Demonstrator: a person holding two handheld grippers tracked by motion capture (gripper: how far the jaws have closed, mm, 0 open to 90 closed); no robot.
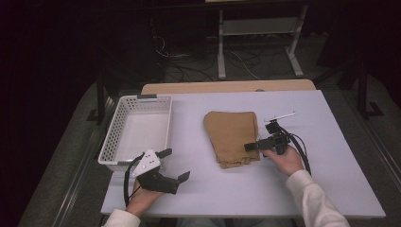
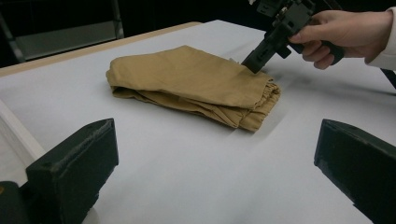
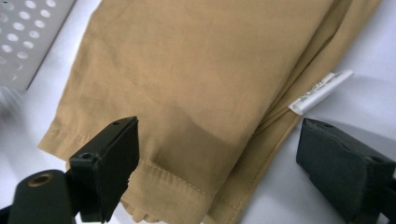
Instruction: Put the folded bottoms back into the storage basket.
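High view, folded tan garment [image 1: 232,137] at table [image 1: 331,156] centre, right gripper [image 1: 250,146] jaws spread over its 4 o'clock edge, left gripper [image 1: 177,165] agape, idle at 8 o'clock; best pinched deep, all layers together.

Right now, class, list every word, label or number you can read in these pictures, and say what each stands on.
Nothing can be read.
White tag on the folded tan cloth: printed marks, too small and blurred to read.
Basket, table: no text.
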